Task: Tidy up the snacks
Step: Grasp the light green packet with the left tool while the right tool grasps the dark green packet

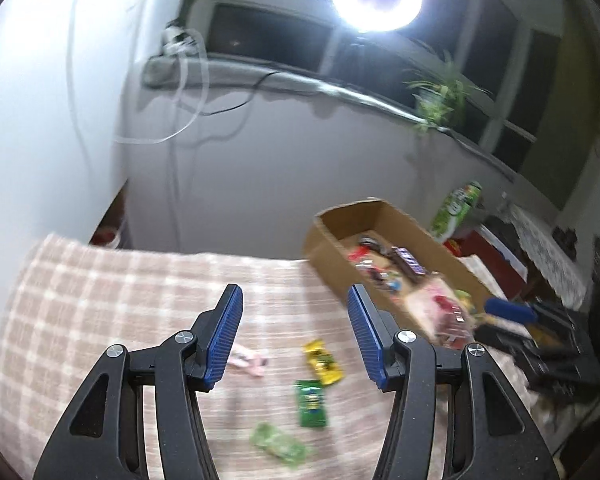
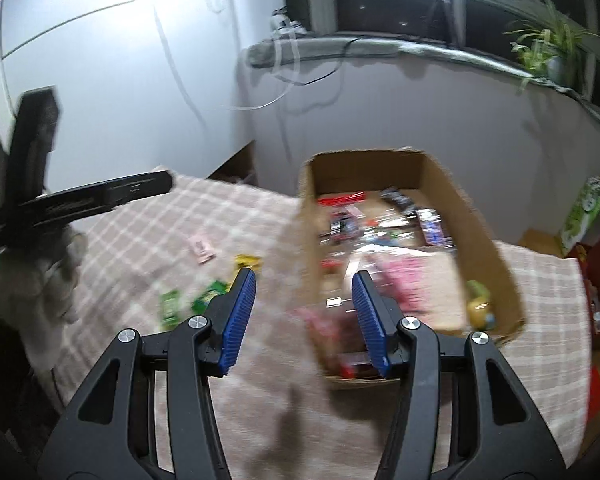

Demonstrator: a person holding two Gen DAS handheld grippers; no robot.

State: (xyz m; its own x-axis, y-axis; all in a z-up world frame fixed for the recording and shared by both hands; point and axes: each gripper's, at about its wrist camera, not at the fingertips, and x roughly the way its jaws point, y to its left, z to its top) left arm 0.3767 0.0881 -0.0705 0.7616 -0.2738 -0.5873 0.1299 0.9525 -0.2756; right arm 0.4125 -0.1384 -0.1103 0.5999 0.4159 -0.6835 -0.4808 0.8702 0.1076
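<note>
The cardboard box (image 2: 496, 264) on the checked tablecloth (image 1: 100, 280) looks light, stiff and snack-filled. Beside it lie small flat wrappers: yellow packet (image 1: 323, 362), green packet (image 1: 310, 403). These seem thin and slippery; pinch across an edge. Left gripper (image 1: 295, 338) and right gripper (image 2: 304, 318) stand parted, empty.

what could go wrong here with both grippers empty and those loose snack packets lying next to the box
1. The yellow packet, dark green packet and light green packet lie close together on the checked tablecloth; the open left gripper could catch two at once or bunch the cloth.
2. The cardboard box is already crowded, and the right gripper hovers open at its near wall; it might nudge the box or push contents about.
3. Both views are blurred, so aim may be off.
</note>
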